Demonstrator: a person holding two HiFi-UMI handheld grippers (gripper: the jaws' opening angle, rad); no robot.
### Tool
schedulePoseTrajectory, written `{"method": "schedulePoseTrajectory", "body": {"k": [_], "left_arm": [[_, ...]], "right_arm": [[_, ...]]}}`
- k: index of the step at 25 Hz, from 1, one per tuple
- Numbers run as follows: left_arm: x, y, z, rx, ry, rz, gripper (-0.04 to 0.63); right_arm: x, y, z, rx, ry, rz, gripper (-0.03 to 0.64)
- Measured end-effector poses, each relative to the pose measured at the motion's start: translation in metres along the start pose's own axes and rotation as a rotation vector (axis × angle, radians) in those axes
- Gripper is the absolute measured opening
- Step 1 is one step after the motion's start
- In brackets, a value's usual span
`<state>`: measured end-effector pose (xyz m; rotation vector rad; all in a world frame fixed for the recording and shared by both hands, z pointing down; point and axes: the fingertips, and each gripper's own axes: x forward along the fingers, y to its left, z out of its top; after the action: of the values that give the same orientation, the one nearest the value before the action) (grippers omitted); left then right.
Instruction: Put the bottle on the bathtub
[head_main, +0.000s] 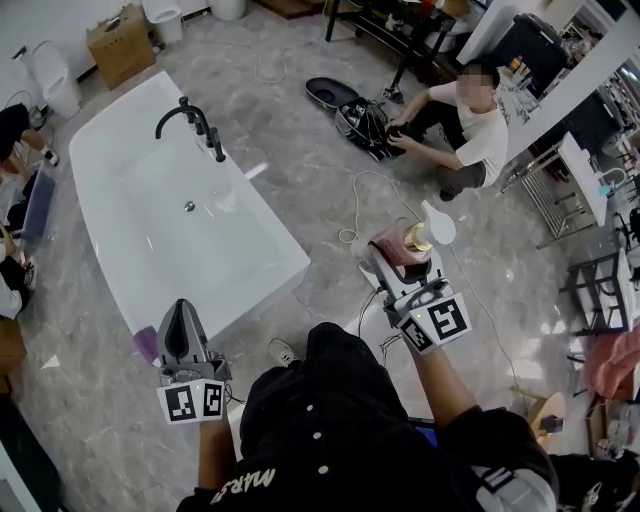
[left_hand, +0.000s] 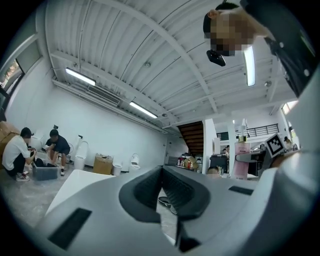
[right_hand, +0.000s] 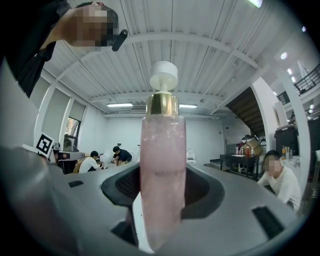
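Your right gripper (right_hand: 162, 200): jaws clamped on the pink pump bottle (right_hand: 162, 160), which stands upright.
Your left gripper (left_hand: 161, 197): jaws closed together, nothing between them.
Bottle's place: in the air, apart from the white bathtub (head_main: 285, 262), to its right.
Bathtub: black faucet (head_main: 190, 118) on its rim.

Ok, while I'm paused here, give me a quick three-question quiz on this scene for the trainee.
1. True or false: the left gripper carries the pink pump bottle.
2. Multiple choice: where is the bottle relative to the white bathtub? A) standing on its rim B) lying inside it C) held clear of it, above the floor.
3. Fill in: the black ___ is mounted on the bathtub's rim.

Key:
1. False. The right gripper is shut on it, and the left gripper is shut on nothing.
2. C.
3. Faucet.
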<state>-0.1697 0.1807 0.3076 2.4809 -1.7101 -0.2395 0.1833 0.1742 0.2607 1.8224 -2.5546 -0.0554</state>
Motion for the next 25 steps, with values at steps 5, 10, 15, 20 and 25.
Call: {"method": "schedulePoseTrajectory", "body": {"k": [5, 10, 15, 20, 25], "left_arm": [[0.012, 0.003, -0.001, -0.009, 0.001, -0.009, 0.011], [0.033, 0.009, -0.004, 0.007, 0.021, 0.009, 0.011], [0.061, 0.020, -0.011, 0.002, 0.039, 0.050, 0.011], [0.100, 0.022, -0.018, 0.000, 0.071, 0.078, 0.011], [0.140, 0.016, -0.021, 0.011, 0.086, 0.112, 0.011]], "right_arm": [[0.015, -0.005, -0.009, 0.006, 0.018, 0.006, 0.224], [0.049, -0.015, -0.018, 0.020, 0.032, 0.036, 0.224], [0.096, -0.025, -0.033, 0.031, 0.046, 0.086, 0.224], [0.144, -0.037, -0.045, 0.029, 0.069, 0.157, 0.224], [0.186, -0.056, -0.059, 0.035, 0.090, 0.233, 0.224]]}}
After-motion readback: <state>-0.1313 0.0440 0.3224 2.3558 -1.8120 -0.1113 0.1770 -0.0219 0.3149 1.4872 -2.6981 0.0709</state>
